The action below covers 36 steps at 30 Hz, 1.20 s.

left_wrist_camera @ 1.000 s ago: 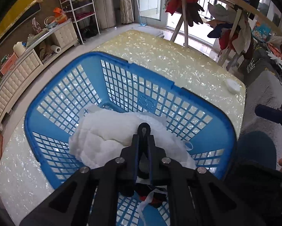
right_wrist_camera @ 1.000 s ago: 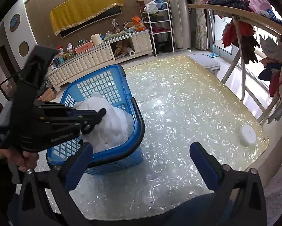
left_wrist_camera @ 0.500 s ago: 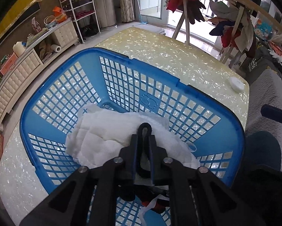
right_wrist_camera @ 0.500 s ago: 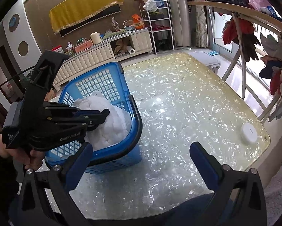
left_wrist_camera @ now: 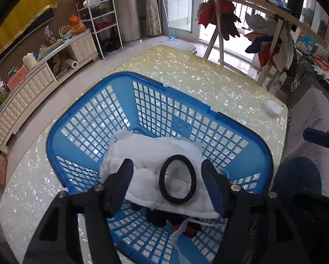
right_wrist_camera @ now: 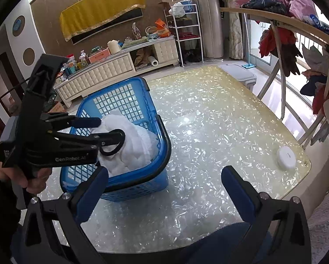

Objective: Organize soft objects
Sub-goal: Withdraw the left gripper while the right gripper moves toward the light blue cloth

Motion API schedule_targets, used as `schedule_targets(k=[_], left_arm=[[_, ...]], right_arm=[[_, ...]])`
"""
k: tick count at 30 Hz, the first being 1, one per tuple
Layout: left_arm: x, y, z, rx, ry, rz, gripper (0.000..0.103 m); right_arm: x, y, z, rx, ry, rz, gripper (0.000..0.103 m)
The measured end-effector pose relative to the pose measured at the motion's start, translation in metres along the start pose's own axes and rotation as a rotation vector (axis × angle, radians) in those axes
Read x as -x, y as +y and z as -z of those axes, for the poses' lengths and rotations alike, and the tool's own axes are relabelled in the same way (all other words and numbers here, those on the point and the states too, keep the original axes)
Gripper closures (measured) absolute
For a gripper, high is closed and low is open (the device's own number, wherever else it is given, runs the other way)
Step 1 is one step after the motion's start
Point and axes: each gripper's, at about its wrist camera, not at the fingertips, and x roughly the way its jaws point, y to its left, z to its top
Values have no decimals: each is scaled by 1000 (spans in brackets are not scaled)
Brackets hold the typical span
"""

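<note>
- Looking down the left wrist view: my left gripper (left_wrist_camera: 166,177) is spread wide over the blue basket (left_wrist_camera: 81,123); a black hair tie (left_wrist_camera: 177,179) lies between the fingers on the white padded cloth (left_wrist_camera: 147,154), gripped by nothing.
- Dark and red items show under the cloth, too hidden to name.
- Right wrist view: right gripper (right_wrist_camera: 162,191) also spread and empty, hovering over the table (right_wrist_camera: 208,118) beside the basket (right_wrist_camera: 158,176).
- I judge the drop made; best to lift the left straight up so neither finger snags the loop.
</note>
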Motion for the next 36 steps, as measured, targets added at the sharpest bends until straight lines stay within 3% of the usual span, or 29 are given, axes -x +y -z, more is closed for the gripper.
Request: schedule_targets(k=[9, 18, 23, 36], left_arm=[[38, 12, 14, 9, -61, -26, 32], [90, 34, 53, 20, -119, -88, 26], [114, 62, 86, 98, -134, -122, 15], [150, 134, 182, 294, -124, -209, 15]], right_arm=[[12, 22, -3, 54, -14, 13, 0], [18, 65, -7, 161, -36, 9, 0], [17, 92, -7, 228, -31, -10, 0], [-7, 167, -2, 386, 7, -113, 0]])
